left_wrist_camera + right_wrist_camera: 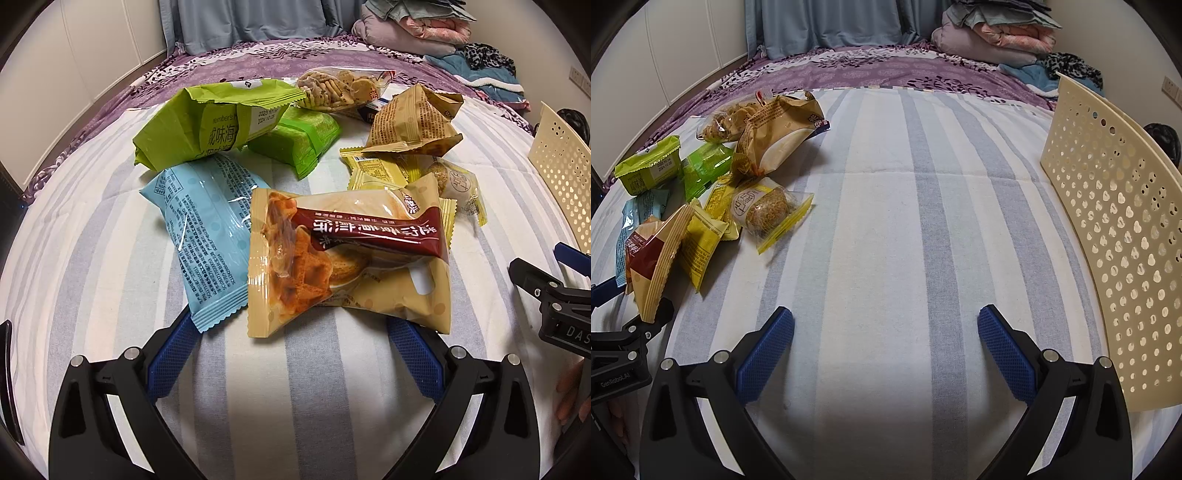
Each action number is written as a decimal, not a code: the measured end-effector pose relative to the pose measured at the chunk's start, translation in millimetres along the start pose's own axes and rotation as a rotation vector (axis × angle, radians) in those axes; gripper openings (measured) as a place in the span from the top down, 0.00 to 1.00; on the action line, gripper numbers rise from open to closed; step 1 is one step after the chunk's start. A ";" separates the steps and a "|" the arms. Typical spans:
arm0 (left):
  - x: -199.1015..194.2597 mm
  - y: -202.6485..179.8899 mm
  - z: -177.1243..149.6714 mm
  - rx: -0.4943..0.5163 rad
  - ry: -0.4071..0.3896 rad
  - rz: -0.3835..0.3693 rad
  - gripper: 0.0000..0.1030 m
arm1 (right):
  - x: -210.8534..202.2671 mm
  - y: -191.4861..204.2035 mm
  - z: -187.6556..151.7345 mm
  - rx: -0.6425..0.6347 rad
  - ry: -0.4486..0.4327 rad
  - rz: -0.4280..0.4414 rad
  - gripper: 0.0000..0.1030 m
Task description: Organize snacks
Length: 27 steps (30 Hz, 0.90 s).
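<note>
Left wrist view: I see my left tool (291, 325) released, its blue pads either side of the tan waffle packet (343, 258), gripping nothing. The blue packet (207, 236) lies against it, green packets (210, 122) behind. My right tool (886, 332) hangs spread wide over bare striped bedsheet (905, 206), the cream perforated basket (1115, 236) just right of it.

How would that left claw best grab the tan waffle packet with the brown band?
Pinch the crimped near edge of the waffle packet, coming in low from the left gripper side. That flat seam sits between its open fingers, while the middle is puffy.
</note>
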<state>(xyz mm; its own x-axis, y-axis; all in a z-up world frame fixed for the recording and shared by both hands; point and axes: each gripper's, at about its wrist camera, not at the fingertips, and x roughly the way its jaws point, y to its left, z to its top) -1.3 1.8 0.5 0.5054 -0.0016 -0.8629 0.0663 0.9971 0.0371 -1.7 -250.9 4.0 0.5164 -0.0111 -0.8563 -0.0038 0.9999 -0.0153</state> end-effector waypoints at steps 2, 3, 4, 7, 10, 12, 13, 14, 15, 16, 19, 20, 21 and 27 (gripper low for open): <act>0.1 -0.1 0.0 0.001 0.000 0.001 0.02 | -0.4 -0.3 -0.3 0.000 0.000 0.000 0.05; 1.8 1.0 1.1 0.000 0.000 0.000 0.02 | -0.2 -0.1 -0.3 0.000 0.000 0.000 0.05; 1.9 1.0 1.1 0.000 0.000 0.000 0.02 | -0.3 -0.3 -0.3 -0.001 0.000 0.000 0.05; 1.9 0.8 1.2 0.001 0.000 0.001 0.02 | -0.4 -0.3 -0.2 0.000 0.000 0.000 0.05; 1.8 1.2 1.1 0.000 0.000 0.000 0.02 | -2.6 0.9 -0.8 -0.009 -0.006 0.004 0.05; 1.1 1.4 0.9 0.001 -0.001 0.002 0.02 | -4.4 3.4 -2.2 -0.024 -0.007 0.014 0.05; 1.8 1.7 0.8 0.000 -0.001 0.001 0.02 | -5.0 6.3 -3.1 -0.042 -0.007 0.025 0.05; 1.8 1.0 0.7 0.001 -0.001 0.002 0.02 | -5.1 9.5 -3.6 -0.058 -0.008 0.036 0.05; 1.5 -1.1 0.5 0.002 -0.001 0.003 0.02 | -5.5 12.3 -4.2 -0.075 -0.007 0.043 0.05; 1.6 -1.3 0.4 0.002 0.000 0.003 0.02 | -5.9 14.5 -4.5 -0.086 -0.008 0.046 0.05; 1.6 -1.4 0.4 0.001 -0.001 0.002 0.02 | -5.5 15.2 -5.0 -0.081 -0.003 0.055 0.05; 1.5 -1.3 0.4 0.001 -0.001 0.002 0.02 | -5.6 15.3 -5.2 -0.082 -0.004 0.056 0.05; 1.5 -1.5 0.5 0.002 -0.001 0.002 0.02 | -5.8 15.2 -5.3 -0.084 -0.005 0.058 0.05; 0.8 -2.5 0.8 0.002 -0.001 0.002 0.02 | -5.8 14.4 -7.9 -0.082 -0.009 0.059 0.05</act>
<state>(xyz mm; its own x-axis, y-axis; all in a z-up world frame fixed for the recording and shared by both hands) -0.3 -0.7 0.2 0.5063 0.0000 -0.8623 0.0676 0.9969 0.0397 -11.5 -236.5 4.7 0.5211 0.0482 -0.8521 -0.1042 0.9945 -0.0074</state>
